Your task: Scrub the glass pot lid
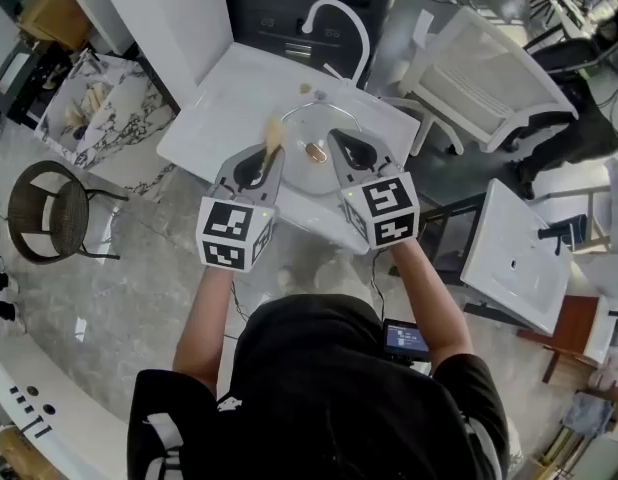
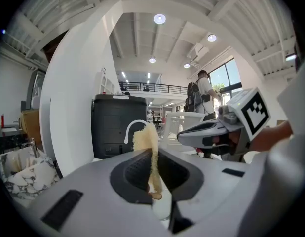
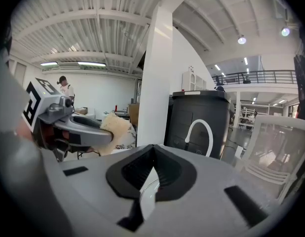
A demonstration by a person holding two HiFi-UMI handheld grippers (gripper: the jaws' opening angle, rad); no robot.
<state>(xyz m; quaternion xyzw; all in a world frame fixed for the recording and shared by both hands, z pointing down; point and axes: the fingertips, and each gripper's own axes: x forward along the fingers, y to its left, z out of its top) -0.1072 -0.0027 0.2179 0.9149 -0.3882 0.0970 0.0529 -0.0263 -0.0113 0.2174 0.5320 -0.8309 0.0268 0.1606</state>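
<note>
Left gripper (image 1: 270,154): we read its jaws in the left gripper view as clamped on a pale yellow sponge (image 2: 145,141), which stands up out of the pads.
Sponge position: in the head view we see it (image 1: 274,133) poking past the jaw tips, above the left edge of the lid.
Right gripper (image 1: 335,136): in the right gripper view (image 3: 153,152) we find the jaws pressed together. A thin curved glassy line shows in the slot below the pads, and we cannot tell whether it is nipped.
Gripper spacing: we see both tips near each other, angled inward over the lid.
Glass pot lid (image 1: 305,173): we locate it on the white counter (image 1: 224,98), directly ahead of the two grippers, with its brownish knob (image 1: 316,151) between the jaw tips.
Faucet (image 1: 339,23): we note a white arched spout at the far edge of the counter, beyond the lid.
Surroundings: we see a white mesh chair (image 1: 494,58) to the right of the counter and a dark round chair (image 1: 49,208) well apart on the left.
</note>
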